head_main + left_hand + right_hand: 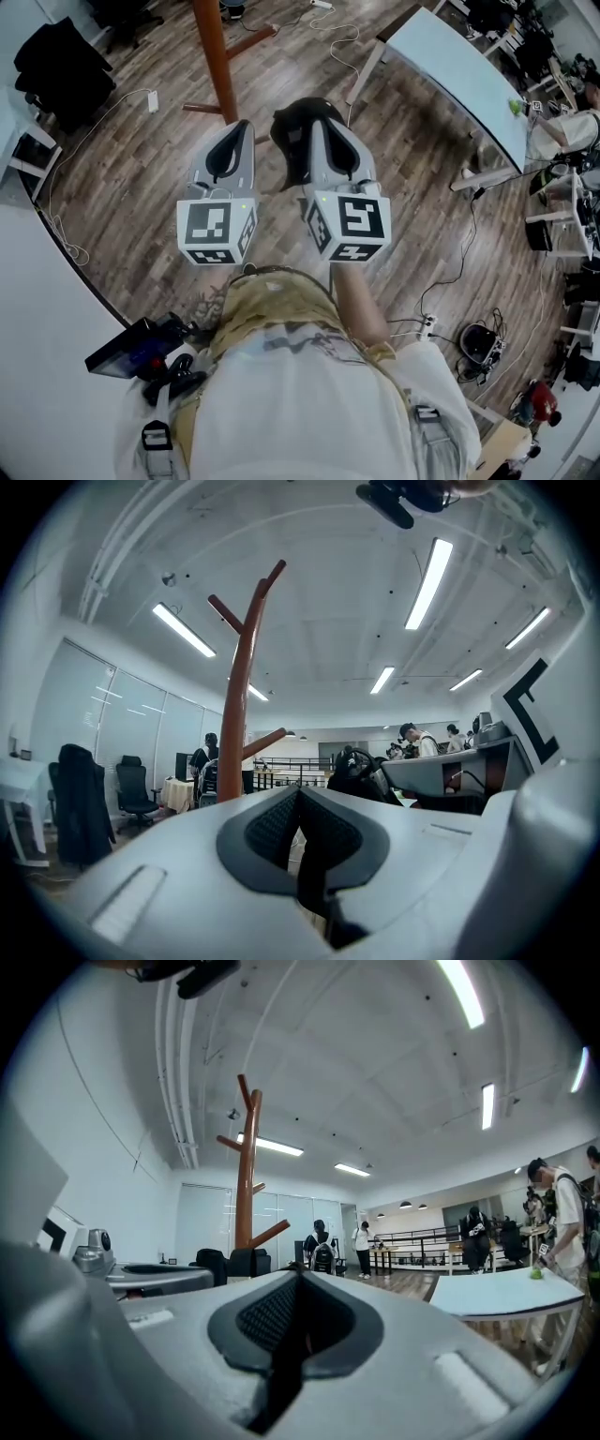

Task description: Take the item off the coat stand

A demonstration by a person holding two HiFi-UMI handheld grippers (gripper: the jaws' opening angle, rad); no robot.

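The coat stand [214, 56] is a reddish-brown wooden pole with bare pegs, standing on the wood floor ahead of me; it also shows as the coat stand [242, 686] and the coat stand [246, 1166]. A black item [292, 141] hangs off the stand, at the tip of my right gripper [317, 114], whose jaws are shut on it. In the left gripper view the black item [358, 765] shows just beyond the right gripper's tip. My left gripper [234, 127] is held beside it, jaws shut with nothing in them. Both are short of the pole.
A white table [459, 66] stands at the upper right, with cables and a power strip [150, 98] on the floor. A dark chair with a jacket [61, 61] is at the upper left. People [561, 1213] stand far off.
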